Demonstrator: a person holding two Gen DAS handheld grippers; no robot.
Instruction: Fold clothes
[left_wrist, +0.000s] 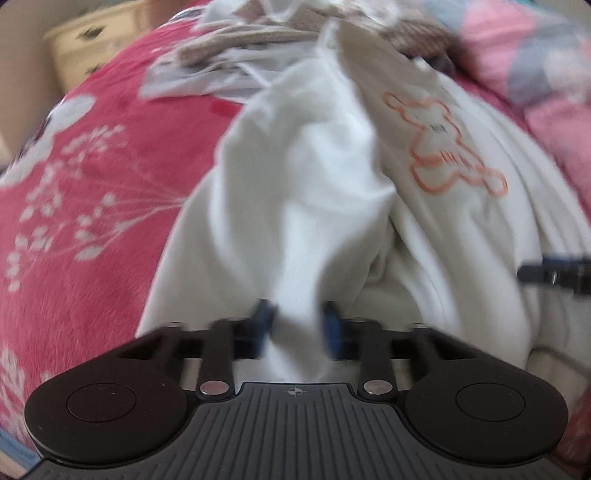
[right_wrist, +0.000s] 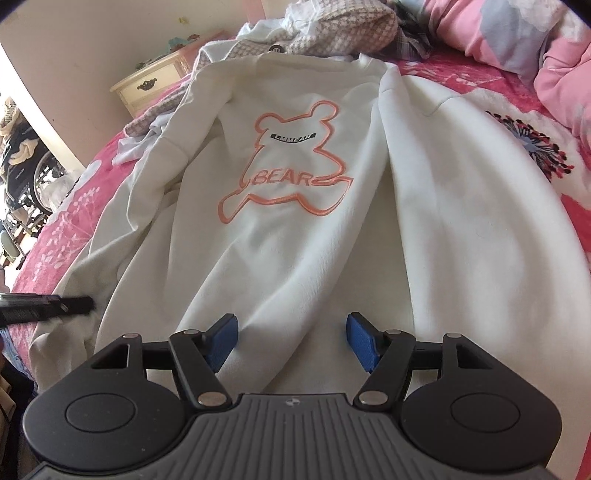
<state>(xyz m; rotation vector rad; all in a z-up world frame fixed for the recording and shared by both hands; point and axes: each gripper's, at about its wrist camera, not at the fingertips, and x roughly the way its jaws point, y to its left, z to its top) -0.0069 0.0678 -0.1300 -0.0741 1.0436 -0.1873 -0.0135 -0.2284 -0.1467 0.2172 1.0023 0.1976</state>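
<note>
Low in the blurred left view, the left tongs (left_wrist: 297, 328) seemingly pinch a sweatshirt (left_wrist: 295, 192) fold; the right tongs (right_wrist: 291, 341) gape wide over its hem.

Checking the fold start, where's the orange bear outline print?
Right wrist view: centred on the white sweatshirt's chest, the orange bear outline print lies beyond the open right gripper.

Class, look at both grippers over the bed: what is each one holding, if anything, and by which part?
The left gripper pinches a bunched fold near the hem of the white sweatshirt. The right gripper stands open over the hem and holds nothing.
</note>
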